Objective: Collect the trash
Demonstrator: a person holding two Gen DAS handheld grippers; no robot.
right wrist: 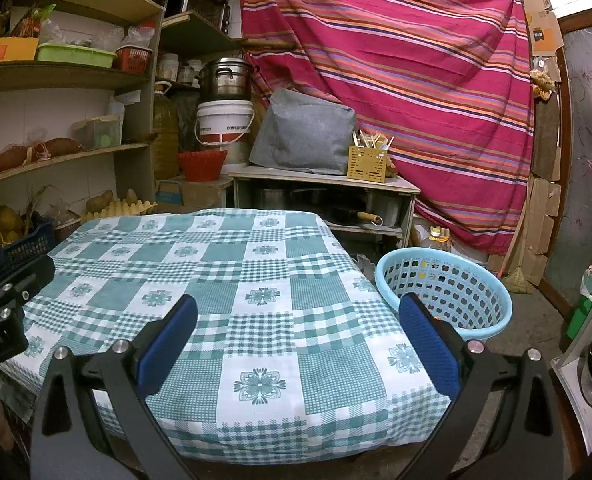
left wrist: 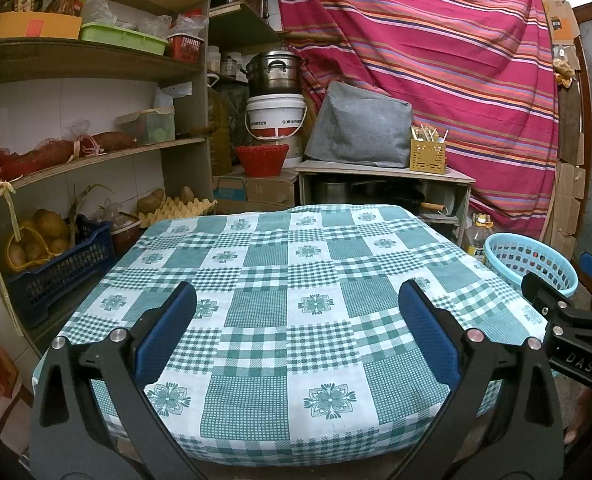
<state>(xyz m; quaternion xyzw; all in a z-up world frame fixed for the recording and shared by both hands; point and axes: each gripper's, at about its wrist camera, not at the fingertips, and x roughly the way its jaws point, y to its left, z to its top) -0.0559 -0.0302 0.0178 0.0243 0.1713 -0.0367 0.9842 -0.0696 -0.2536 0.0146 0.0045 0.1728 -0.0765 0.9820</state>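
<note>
- Cluttered pantry shelving with potatoes, boxes and trays lines the left wall, and a magenta striped cloth hangs across the back.
- Centre of both views is a table under a green-and-white checked tablecloth [left wrist: 280,280]; no trash shows anywhere on it.
- On the floor just beside the table's right edge stands a pale blue perforated plastic basket [right wrist: 448,292]. Small bits, one yellow, seem to lie inside, too small to identify.
- The left tool [left wrist: 296,332] hovers over the near part of the table, its blue-padded fingers spread wide and holding nothing.
- The right tool [right wrist: 298,336] is likewise spread wide and empty, its right finger overlapping the basket's near rim in the view.
- Deciding relation: the basket lies to the right of both tools, and the right one is clearly nearer it.
- My judgement: collecting looks nearly or wholly done, or any remaining trash lies out of view.
</note>
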